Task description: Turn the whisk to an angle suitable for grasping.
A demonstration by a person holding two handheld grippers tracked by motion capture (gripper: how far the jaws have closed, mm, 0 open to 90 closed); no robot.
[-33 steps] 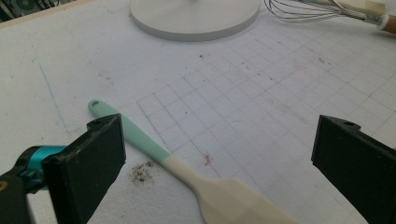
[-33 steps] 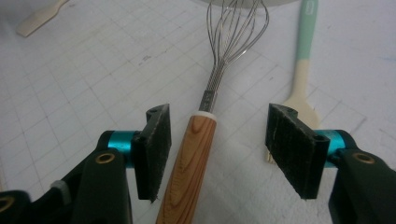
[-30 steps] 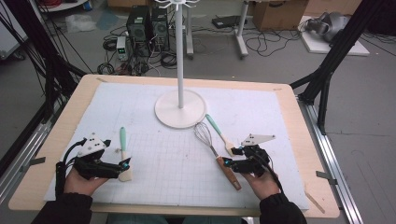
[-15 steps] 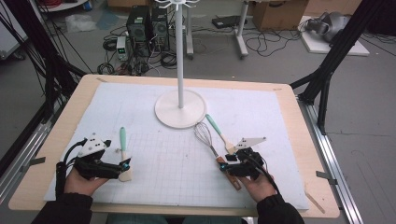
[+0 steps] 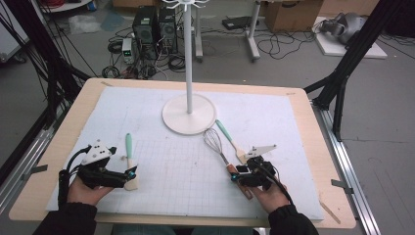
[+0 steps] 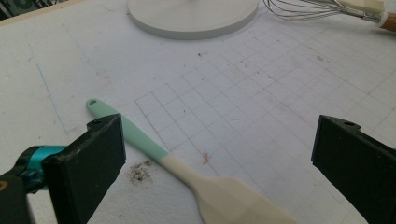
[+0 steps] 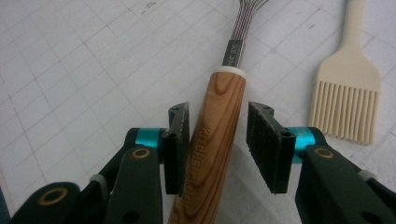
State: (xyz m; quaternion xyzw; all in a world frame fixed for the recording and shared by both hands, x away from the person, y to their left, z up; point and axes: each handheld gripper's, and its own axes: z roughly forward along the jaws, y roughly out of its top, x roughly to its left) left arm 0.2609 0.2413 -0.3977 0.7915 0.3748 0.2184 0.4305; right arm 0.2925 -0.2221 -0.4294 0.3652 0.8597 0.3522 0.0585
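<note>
The whisk (image 5: 218,147) lies on the white gridded mat (image 5: 176,171) of the counter (image 5: 313,147), at the right of the white stand base (image 5: 189,113), with its wooden handle between the jaws of the right claw (image 5: 238,175). The right gripper view shows what the high view cannot: the left jaw touches the wooden handle (image 7: 212,140), while a small gap remains at the right jaw, so the handle is not yet clamped. These jaws have just been closing around it. A cream brush (image 7: 348,93) lies just beside the whisk. The left claw (image 5: 128,175) stands wide open over a spatula (image 6: 187,175) with a mint handle; the left gripper view shows that neither jaw touches it.
</note>
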